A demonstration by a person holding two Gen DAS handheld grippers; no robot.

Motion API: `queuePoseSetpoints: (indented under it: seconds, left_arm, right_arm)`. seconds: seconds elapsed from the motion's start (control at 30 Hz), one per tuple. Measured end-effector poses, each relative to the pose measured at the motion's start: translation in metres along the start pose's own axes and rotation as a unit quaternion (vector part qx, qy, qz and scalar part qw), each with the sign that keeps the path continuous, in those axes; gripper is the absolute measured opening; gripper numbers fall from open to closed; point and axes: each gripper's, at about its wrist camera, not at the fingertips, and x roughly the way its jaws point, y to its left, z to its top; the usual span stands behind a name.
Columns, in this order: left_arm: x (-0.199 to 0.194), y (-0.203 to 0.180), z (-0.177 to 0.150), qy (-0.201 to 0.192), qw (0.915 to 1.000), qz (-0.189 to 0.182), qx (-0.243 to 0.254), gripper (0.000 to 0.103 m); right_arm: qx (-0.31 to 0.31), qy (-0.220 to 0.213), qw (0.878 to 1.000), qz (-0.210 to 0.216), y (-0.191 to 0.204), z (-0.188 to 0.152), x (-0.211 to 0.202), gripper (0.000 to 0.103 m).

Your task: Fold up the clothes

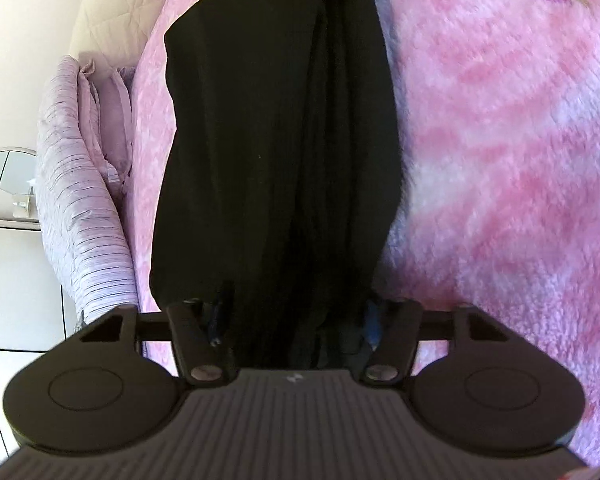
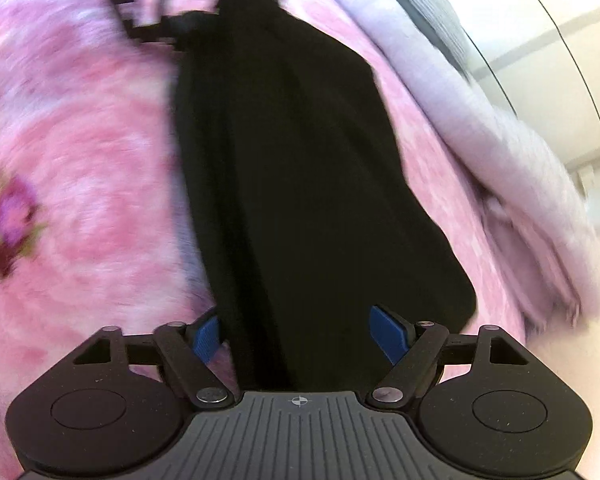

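A long black garment (image 1: 276, 140) hung stretched between the two grippers above a bed covered by a fluffy pink blanket (image 1: 500, 140) with a flower print. The left gripper (image 1: 296, 320) had its fingers spread wide, yet the cloth ran between them and into the body, so whether they clasped it could not be told. The right gripper (image 2: 300, 332) looked the same, blue pads (image 2: 388, 332) apart with fabric between. Lilac striped pillows (image 1: 80, 208) lay at the bed's edge beside white cabinets (image 1: 16, 280). No writing was legible
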Motion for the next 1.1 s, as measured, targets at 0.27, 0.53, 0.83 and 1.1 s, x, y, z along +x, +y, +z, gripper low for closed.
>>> queuePoseSetpoints:
  seconds: [0.27,0.53,0.83,1.1]
  left_arm:
    - [-0.014,0.031,-0.003,0.002,0.9982,-0.031,-0.052,0.032]
    - [-0.058,0.069,0.009,0.007,0.9957,-0.016,-0.091,0.025]
    - [-0.072,0.143,0.092,-0.024,0.9969,0.001,-0.075,0.023]
    - [-0.039,0.222,0.243,-0.057,0.9961,0.038,-0.056,0.023]
  right_arm:
    - [-0.024,0.005,1.000,0.008,-0.026,0.003,0.009,0.024]
    - [0.001,-0.003,1.000,-0.006,-0.086,0.020,-0.038,0.019]
    - [0.015,0.001,1.000,-0.014,-0.132,-0.025,-0.106,0.018]
    - [0.039,0.029,0.996,-0.071,-0.241,-0.154,-0.141,0.018]
